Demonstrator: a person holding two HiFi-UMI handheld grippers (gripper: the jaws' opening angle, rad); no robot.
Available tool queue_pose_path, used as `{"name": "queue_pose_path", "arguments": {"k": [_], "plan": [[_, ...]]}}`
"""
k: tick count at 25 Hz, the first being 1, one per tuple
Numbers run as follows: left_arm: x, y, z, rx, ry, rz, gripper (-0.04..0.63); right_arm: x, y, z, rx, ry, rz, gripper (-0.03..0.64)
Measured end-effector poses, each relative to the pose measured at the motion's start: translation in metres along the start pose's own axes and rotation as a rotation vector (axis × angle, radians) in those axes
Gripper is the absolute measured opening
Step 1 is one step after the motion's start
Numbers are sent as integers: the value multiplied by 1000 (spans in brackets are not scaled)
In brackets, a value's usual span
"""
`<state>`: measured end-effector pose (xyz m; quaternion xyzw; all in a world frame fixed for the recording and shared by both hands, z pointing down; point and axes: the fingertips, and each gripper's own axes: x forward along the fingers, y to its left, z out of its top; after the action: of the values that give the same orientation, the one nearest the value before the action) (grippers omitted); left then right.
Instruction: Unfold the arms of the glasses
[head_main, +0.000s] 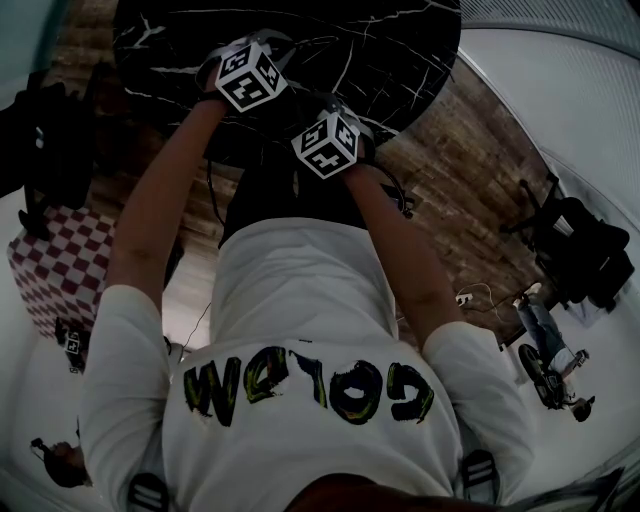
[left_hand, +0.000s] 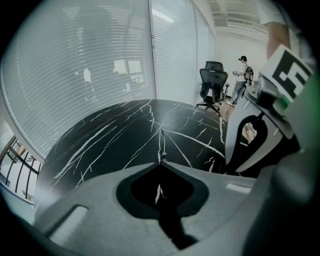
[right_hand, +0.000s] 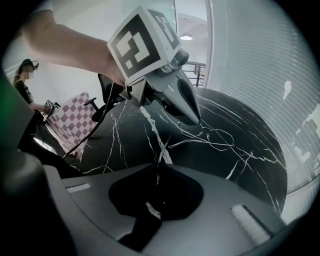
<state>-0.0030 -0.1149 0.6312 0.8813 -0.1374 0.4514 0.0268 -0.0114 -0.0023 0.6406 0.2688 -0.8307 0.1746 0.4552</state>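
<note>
With my left hand-held gripper pinched shut on the wire glasses just above the black bench, and my right hand-held gripper nipping what looks like their thin arm, I should brace the left and swing the arm out gently, without twisting the hinge.

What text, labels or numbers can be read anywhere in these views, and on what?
"GOLDM": big black and yellow-green letters across the person's white shirt, upside down in the head view; the last letter is uncertain.
Left marker cube and right marker cube: black-and-white square patterns only, no words.
Nothing else is readable.
</note>
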Motion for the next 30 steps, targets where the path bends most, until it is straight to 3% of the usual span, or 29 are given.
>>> {"name": "queue_pose_path", "arguments": {"k": [14,21,27,30], "plan": [[1,-1,2,6,8,8,6,6,21,10,47,-21,10,29],[0,-5,-2,66,30,15,6,7,16,5,79,-17,3,50],[-1,-5,-4,76,35,21,6,-4,-1,11,177,-62,11,74],[-1,-6,-4,76,34,22,6,-10,-13,20,277,-104,22,79]]}}
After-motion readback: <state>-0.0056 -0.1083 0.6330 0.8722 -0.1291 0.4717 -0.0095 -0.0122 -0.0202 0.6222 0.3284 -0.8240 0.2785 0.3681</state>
